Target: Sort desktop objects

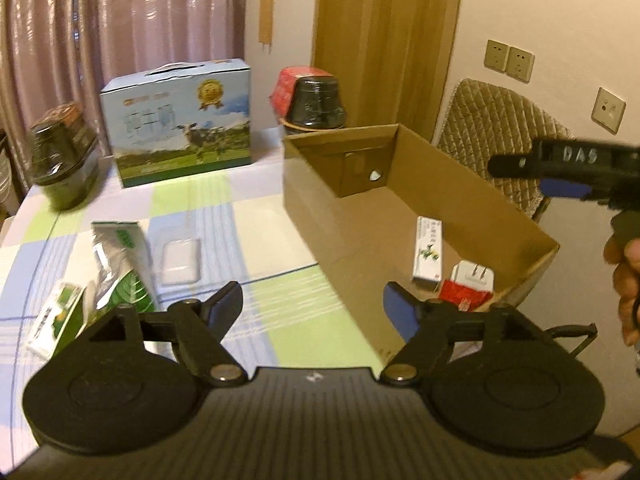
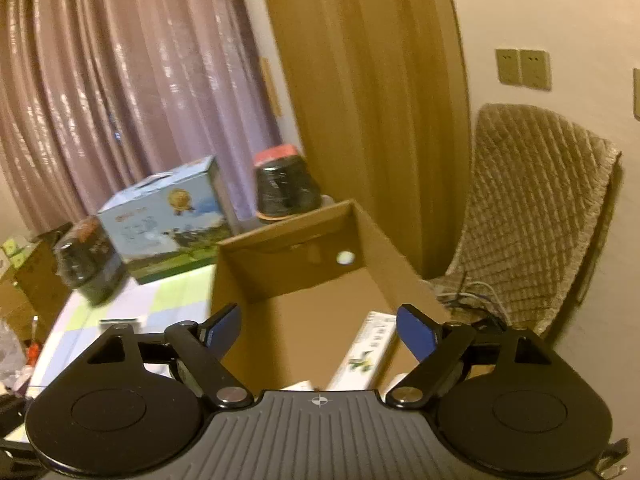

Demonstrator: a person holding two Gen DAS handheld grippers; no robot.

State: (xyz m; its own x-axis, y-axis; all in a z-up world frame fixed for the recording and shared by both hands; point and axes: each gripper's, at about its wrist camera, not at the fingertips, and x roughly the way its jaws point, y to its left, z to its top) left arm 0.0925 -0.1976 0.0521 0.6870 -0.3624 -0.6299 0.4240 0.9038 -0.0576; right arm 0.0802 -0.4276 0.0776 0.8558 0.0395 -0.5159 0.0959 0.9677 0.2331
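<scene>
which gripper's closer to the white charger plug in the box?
Right. The right gripper hangs over the cardboard box holding the charger plug; the left gripper sits over the table beside the box.

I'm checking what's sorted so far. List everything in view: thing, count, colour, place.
Cardboard box: 1, brown, table right.
Slim carton: 1, white-green, in box.
Plug: 1, white, in box.
Red packet: 1, in box.
White case: 1, on table.
Green pouch: 1, table left.
Small carton: 1, white-green, table left.
Milk carton: 1, blue, table back.
Jars: 2, dark, table back.
Chair: 1, beige, behind box.
Left gripper: open.
Right gripper: open, over box.
</scene>
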